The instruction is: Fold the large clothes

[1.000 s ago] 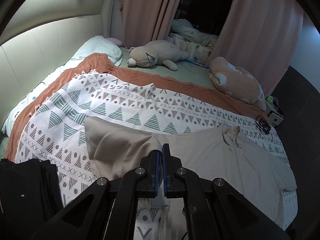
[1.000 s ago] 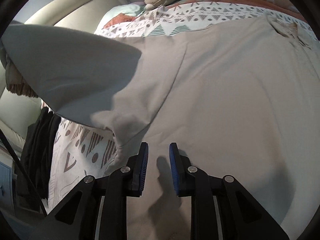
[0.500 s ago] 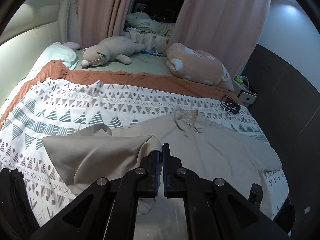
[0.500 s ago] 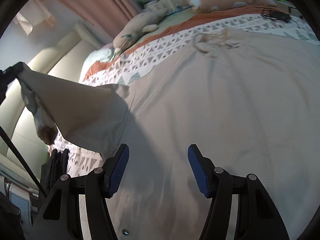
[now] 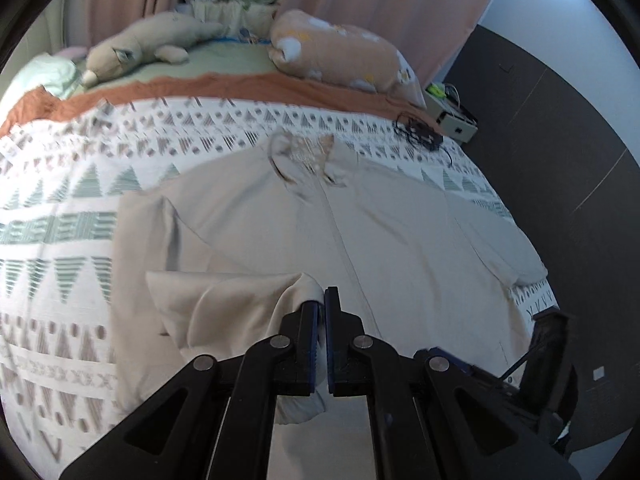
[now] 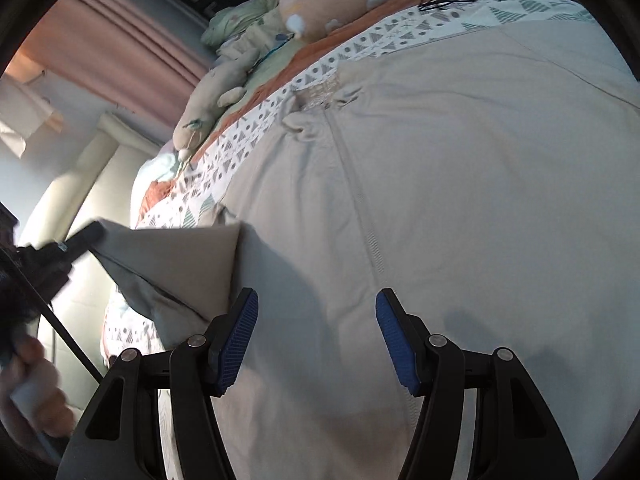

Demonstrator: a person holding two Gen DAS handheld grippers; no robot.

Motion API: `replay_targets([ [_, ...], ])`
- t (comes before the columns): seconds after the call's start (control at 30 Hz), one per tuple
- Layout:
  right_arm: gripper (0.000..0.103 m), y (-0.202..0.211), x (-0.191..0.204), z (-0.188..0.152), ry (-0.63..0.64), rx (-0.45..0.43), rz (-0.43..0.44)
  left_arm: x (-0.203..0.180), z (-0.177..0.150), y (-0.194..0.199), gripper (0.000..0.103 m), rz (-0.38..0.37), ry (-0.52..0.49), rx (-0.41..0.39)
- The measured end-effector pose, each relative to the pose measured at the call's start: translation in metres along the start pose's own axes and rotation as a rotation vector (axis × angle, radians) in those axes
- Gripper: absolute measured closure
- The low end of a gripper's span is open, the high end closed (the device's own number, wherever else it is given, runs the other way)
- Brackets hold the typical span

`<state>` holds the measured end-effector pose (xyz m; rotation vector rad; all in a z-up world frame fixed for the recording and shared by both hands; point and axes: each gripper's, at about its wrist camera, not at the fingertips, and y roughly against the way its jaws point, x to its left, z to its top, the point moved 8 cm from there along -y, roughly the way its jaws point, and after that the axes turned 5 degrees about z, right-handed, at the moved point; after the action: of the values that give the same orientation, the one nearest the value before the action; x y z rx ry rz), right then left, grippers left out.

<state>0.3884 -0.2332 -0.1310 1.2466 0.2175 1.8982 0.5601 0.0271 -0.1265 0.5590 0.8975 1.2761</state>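
On the bed [image 5: 56, 236], over a patterned blanket [image 5: 64, 208], a large beige shirt [image 5: 400, 240] lies spread flat, collar [image 5: 304, 156] toward the pillows, hem toward the person; its long axis runs from the fingers away up the bed, centre seam roughly in line with both views.

Left gripper [image 5: 322, 304]: fingers clenched on a bunch of the shirt's left edge, sleeve side; that flap is lifted clear of the bed and hangs folded over toward the shirt's middle; in the right wrist view the same flap [image 6: 176, 264] shows raised at the left, held by the left gripper [image 6: 80, 240], a hand [image 6: 32, 384] below it.

Right gripper [image 6: 316, 336]: fingers released, spread wide, nothing between them; they hover just above the shirt body near the hem; jaws have just been opening.

Judgement: side fold in progress; left hand is the nearer, already carrying the flap; the flap must travel rightward across the seam, square to the long axis; right sleeve [image 5: 496, 240] lies flat, not yet folded.
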Motion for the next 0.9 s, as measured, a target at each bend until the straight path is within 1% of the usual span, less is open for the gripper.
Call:
replay_targets([
  [0.07, 0.044, 0.006, -0.01, 0.004, -0.007, -0.016, -0.02, -0.004, -0.008, -0.019, 0.098, -0.017, 0.017, 0.036],
  [0.13, 0.044, 0.012, -0.013, 0.007, -0.021, -0.031, -0.022, -0.009, -0.014, -0.033, 0.097, -0.005, 0.022, 0.058],
  [0.27, 0.044, 0.025, -0.021, 0.008, -0.044, -0.057, -0.02, -0.017, -0.025, -0.043, 0.097, -0.042, 0.059, 0.059],
  [0.33, 0.044, 0.034, -0.025, 0.007, -0.056, -0.075, -0.018, -0.019, -0.03, -0.043, 0.096, -0.04, 0.063, 0.048],
  [0.43, 0.044, 0.043, -0.027, 0.004, -0.059, -0.096, -0.022, -0.013, -0.04, -0.041, 0.096, -0.069, 0.118, 0.036],
  [0.53, 0.044, 0.044, -0.022, -0.002, -0.047, -0.091, -0.018, -0.007, -0.047, -0.031, 0.096, -0.075, 0.149, 0.001],
  [0.67, 0.044, 0.044, -0.013, -0.002, -0.016, -0.087, -0.016, 0.002, -0.055, -0.005, 0.096, -0.1, 0.204, -0.081],
  [0.8, 0.044, 0.041, 0.003, -0.003, 0.029, -0.08, 0.007, 0.017, -0.065, 0.014, 0.095, -0.088, 0.249, -0.138],
  [0.9, 0.044, 0.032, 0.021, -0.01, 0.096, -0.052, 0.017, 0.032, -0.073, 0.027, 0.095, -0.066, 0.266, -0.184],
])
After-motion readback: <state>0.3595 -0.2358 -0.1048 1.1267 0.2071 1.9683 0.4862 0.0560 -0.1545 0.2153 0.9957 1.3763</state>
